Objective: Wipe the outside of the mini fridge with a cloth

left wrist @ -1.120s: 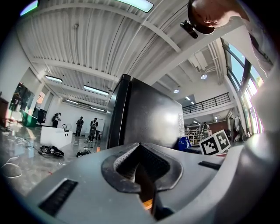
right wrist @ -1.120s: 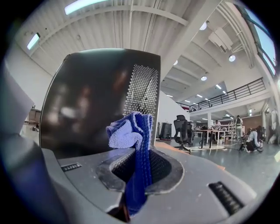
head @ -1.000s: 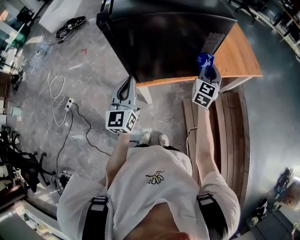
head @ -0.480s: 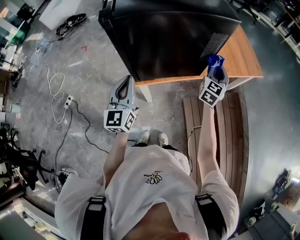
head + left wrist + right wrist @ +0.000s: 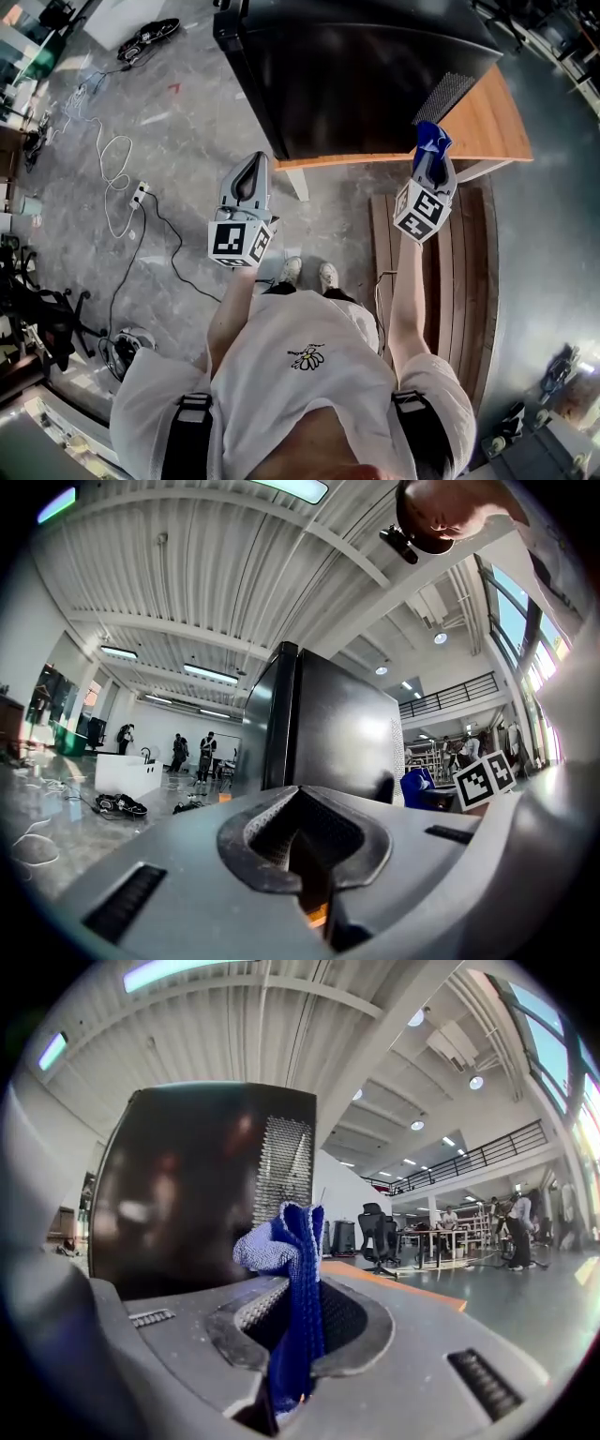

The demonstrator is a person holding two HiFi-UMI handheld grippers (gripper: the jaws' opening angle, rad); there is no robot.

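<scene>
**Fridge on the desk, blue cloth held up near its vented side**

Closest in, the person's feet [image 5: 305, 275] stand on the grey floor [image 5: 187, 122]. Wooden planks [image 5: 459, 272] lie just to their right, under the right arm.

The left gripper [image 5: 251, 169] hangs off the desk's near left corner, beside a white desk leg [image 5: 292, 187]. Its fingers [image 5: 258, 832] are pressed together with nothing between them.

The right gripper [image 5: 429, 164] is raised at the desk's near edge. Its fingers [image 5: 239, 1321] pinch a blue cloth [image 5: 291, 1260], which stands up out of them in a folded bunch.

Past the grippers, the wooden desk [image 5: 483, 117] carries the black fridge [image 5: 366, 66], which stands upright and covers most of the top. The cloth sits near the mesh vent [image 5: 281, 1171] on the fridge's side. Whether it touches the fridge cannot be told.

To the left, white cables [image 5: 112, 178] and a power strip [image 5: 139, 195] trail over the floor. An office chair's base [image 5: 37, 319] shows at the far left edge.

Farther off, the right gripper view shows a black chair [image 5: 380, 1232] among tables. The left gripper view shows people [image 5: 192, 757] standing at the hall's far end.
</scene>
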